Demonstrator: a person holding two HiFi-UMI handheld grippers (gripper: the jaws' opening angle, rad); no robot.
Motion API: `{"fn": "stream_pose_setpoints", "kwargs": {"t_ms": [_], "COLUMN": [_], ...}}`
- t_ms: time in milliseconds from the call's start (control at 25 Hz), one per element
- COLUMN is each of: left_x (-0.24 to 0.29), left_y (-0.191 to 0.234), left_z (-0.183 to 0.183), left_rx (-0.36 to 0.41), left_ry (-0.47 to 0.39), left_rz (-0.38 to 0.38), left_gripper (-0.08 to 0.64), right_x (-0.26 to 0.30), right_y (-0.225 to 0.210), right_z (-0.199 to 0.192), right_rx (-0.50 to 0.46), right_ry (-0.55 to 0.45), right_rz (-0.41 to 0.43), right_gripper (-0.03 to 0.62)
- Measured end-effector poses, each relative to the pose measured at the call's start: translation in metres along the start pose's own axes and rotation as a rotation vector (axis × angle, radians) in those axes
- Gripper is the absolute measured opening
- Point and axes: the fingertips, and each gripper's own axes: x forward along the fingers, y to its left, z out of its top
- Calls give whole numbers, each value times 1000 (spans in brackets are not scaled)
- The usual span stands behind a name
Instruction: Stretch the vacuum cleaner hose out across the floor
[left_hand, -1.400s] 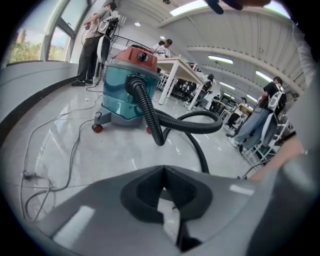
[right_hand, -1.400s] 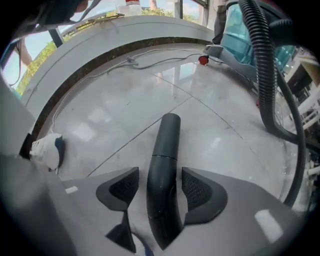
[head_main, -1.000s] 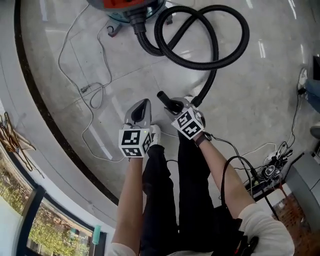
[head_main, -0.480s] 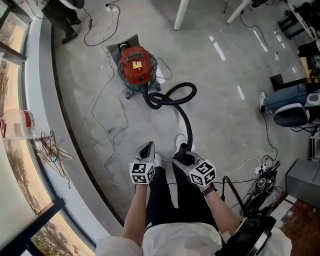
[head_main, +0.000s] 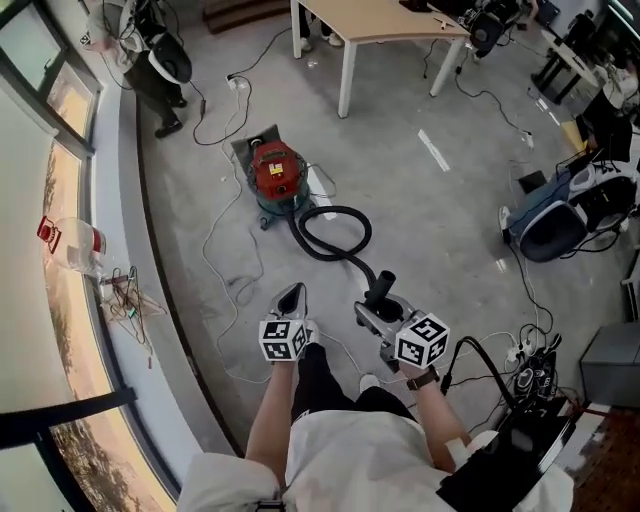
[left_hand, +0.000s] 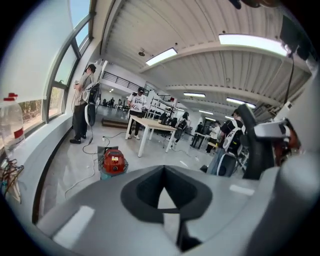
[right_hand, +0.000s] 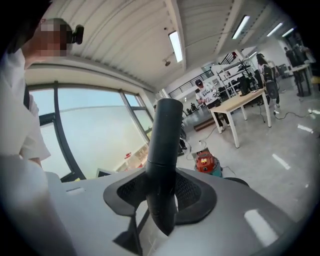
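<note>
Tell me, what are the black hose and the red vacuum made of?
The hose looks like bendy black plastic or rubber, because it curls in a loop without kinking. Its stiff end is smooth, dull black and straight, so it is probably hard plastic. The vacuum cleaner has a smooth red top. It could be plastic or painted metal; I cannot tell which.
</note>
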Motion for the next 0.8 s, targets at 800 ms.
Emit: {"fn": "stream_pose_setpoints", "kwargs": {"t_ms": [800], "left_x": [-227], "left_y": [-252], "left_z": [-3], "left_rx": [122], "left_ry": [-241], "left_rz": [-1], "left_gripper": [2], "right_x": [-267], "right_y": [144], "right_z": [-41], "right_rx": [-116], "right_ry": [-167], "right_rz": [93], "right_gripper": [147]}}
